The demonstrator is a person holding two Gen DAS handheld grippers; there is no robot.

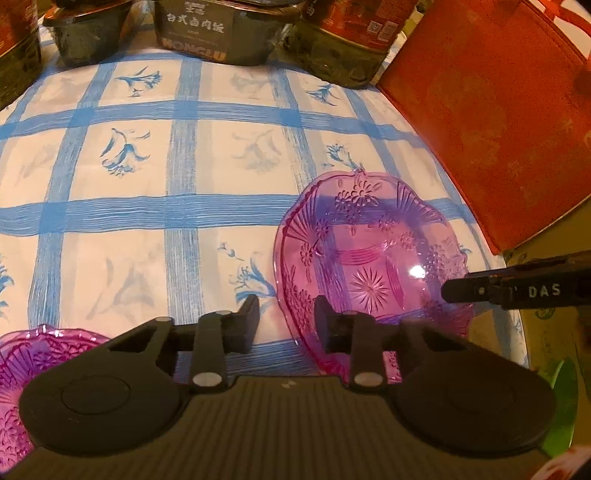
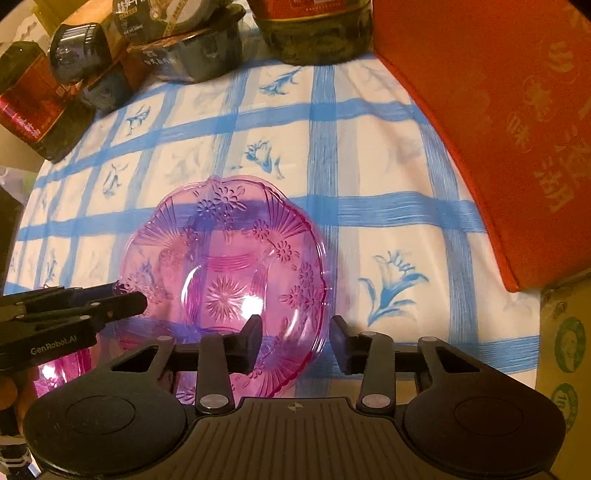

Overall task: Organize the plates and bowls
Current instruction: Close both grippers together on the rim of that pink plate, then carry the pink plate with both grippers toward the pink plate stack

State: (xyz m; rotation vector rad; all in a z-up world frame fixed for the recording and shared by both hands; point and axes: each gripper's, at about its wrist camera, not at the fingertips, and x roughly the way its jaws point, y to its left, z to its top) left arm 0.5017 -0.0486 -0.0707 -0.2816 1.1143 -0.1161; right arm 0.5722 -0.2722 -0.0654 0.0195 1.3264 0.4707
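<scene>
A clear pink bowl (image 1: 369, 254) (image 2: 229, 258) with a pressed flower pattern sits upright on the blue-checked tablecloth (image 1: 147, 206). My left gripper (image 1: 288, 321) straddles its left rim, one finger (image 1: 327, 325) inside and the other outside on the cloth. A gap shows on both sides of the rim, so the jaws stand open. My right gripper (image 2: 297, 338) straddles the opposite rim the same way, with one finger (image 2: 253, 338) inside the bowl, and is also open. A second pink dish (image 1: 33, 354) (image 2: 61, 369) lies at the near left, partly hidden by the left gripper.
A big red box (image 1: 491, 122) (image 2: 509, 129) stands along the right side, close to the bowl. Several dark food tubs and jars (image 1: 225, 29) (image 2: 192, 55) line the back. A green-printed carton (image 2: 565, 347) is at the near right.
</scene>
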